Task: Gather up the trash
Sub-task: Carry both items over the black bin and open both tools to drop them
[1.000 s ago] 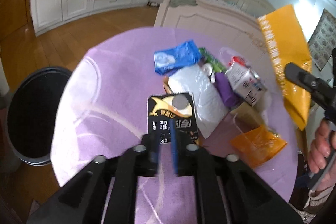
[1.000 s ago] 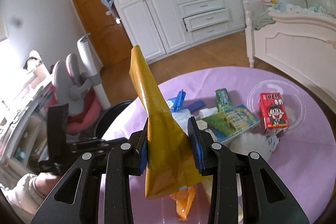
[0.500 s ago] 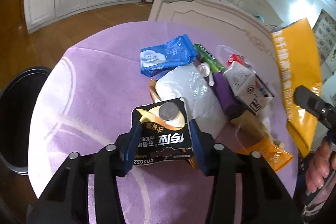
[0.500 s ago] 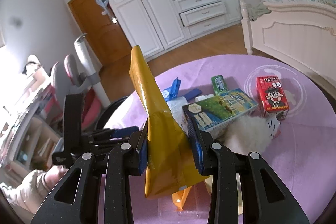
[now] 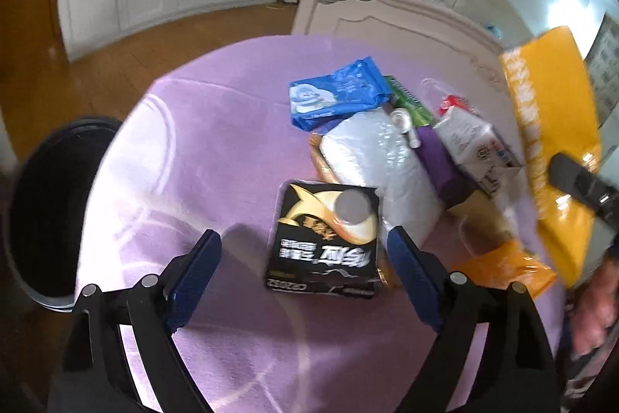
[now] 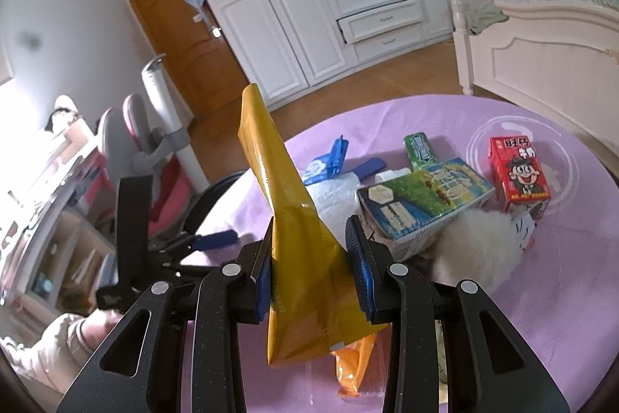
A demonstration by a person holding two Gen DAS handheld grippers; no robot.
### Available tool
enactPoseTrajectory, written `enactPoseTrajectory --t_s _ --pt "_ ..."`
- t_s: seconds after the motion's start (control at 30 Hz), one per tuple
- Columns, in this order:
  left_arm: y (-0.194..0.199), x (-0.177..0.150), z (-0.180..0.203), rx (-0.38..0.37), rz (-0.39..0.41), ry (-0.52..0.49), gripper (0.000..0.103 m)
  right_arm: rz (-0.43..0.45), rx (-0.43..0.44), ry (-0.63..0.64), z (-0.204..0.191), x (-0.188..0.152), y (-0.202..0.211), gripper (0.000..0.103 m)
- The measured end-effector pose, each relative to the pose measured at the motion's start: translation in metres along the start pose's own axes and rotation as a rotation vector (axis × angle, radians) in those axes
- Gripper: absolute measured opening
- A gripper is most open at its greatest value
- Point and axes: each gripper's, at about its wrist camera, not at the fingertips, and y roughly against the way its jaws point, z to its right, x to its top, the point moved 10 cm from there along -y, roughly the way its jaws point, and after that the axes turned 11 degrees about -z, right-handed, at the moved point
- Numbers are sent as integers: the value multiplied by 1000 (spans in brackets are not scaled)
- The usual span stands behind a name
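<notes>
My left gripper [image 5: 303,250] is wide open above the purple table [image 5: 201,149], its fingers either side of a black battery card [image 5: 325,250] that lies flat. My right gripper [image 6: 311,254] is shut on a yellow bag [image 6: 286,211], held upright above the table; the bag also shows at the right in the left wrist view [image 5: 553,126]. A pile of trash lies beyond: a blue packet [image 5: 336,93], a white plastic bag [image 5: 383,161], a green-and-white carton [image 6: 421,200] and a red milk carton [image 6: 518,177].
A black bin [image 5: 42,204] stands on the wooden floor left of the table. An orange wrapper [image 5: 506,266] lies near the table's right edge. A green gum pack [image 6: 419,149] and a clear lid [image 6: 565,149] lie further back. A white bed [image 6: 541,41] stands beyond.
My left gripper has opened wide, from shut to spread around the battery card, and has pulled back slightly. The right gripper still holds the yellow bag, drawn a little closer to the cartons.
</notes>
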Motion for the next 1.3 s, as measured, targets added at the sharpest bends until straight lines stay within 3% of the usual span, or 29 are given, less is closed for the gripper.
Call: enactPoseTrajectory --t_s 0.1,0.17,0.33,0.43,0.73,1.03,1.3 --pt "-5 -2 2 117 -27 -88 71 -3 5 0 -2 -3 -2 35" --pt "-8 0 5 154 -30 -117 59 -2 7 0 -3 -4 -2 35" --pt "-5 1 4 123 -10 -91 58 8 1 6 -6 -6 3 35" --pt "3 -4 -1 52 14 -46 58 18 -2 3 -4 -6 9 35" --pt "53 -5 -15 63 146 -35 58 11 44 43 -35 11 5 35" --pt "104 -9 -108 148 258 131 58 -98 146 175 -128 45 -58 35" --pt "109 -20 -186 166 284 273 59 -221 211 178 -185 67 -143 35"
